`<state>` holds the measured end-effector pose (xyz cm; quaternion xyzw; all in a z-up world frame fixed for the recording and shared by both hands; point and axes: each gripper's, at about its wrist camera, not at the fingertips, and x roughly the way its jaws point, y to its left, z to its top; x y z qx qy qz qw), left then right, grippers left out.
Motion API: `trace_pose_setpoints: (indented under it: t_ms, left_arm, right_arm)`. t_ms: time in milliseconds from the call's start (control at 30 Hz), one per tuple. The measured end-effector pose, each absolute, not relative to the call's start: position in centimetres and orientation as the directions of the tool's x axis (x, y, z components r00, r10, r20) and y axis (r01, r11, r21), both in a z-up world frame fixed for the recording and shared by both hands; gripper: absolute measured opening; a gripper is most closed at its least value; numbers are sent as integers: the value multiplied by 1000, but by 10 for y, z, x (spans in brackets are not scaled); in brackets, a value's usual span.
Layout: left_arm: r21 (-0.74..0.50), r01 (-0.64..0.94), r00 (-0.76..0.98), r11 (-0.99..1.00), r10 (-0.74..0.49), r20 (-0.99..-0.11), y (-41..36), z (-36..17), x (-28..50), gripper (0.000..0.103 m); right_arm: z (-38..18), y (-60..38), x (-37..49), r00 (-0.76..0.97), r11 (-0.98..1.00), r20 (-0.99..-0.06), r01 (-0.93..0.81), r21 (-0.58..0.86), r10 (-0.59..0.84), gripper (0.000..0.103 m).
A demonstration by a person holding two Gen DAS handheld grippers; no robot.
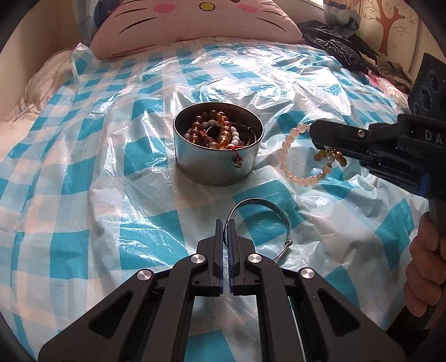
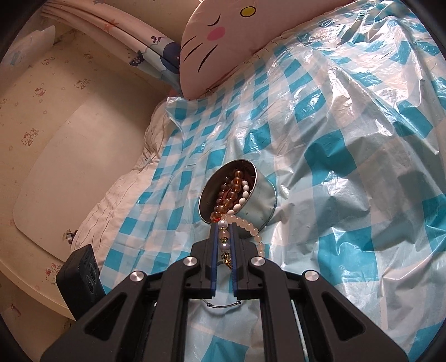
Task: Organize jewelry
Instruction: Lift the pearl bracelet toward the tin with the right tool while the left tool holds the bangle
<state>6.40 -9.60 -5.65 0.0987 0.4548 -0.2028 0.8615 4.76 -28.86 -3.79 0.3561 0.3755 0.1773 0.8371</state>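
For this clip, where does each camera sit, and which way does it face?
Left wrist: rides the left tongs, shut on a silver bangle, looking down the bed toward the tin; right tongs and a hand show.
Right wrist: rides the right tongs, shut on a pale bead bracelet, facing the tin and bedside wall.
Shared: tin, bracelet, checked plastic sheet, cat pillow.

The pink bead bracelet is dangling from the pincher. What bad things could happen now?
1. The pink bead bracelet hangs from the right gripper by a few beads, beside the tin, so it might slip onto the plastic sheet.
2. The left gripper pinches only the silver bangle's thin edge, so it might twist free.
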Motion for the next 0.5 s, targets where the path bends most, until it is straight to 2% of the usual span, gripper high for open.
trace_pose_setpoints:
  t_ms: [367, 500]
  left_arm:
    - [6, 437, 494, 900, -234, -837, -100, -62, 68, 3]
    - [14, 435, 490, 900, -224, -842, -101, -65, 69, 7]
  right_arm:
    - [-32, -288, 47, 666, 660, -463, -58, 749, 585, 9]
    - [-31, -289, 46, 667, 651, -451, -68, 756, 593, 9]
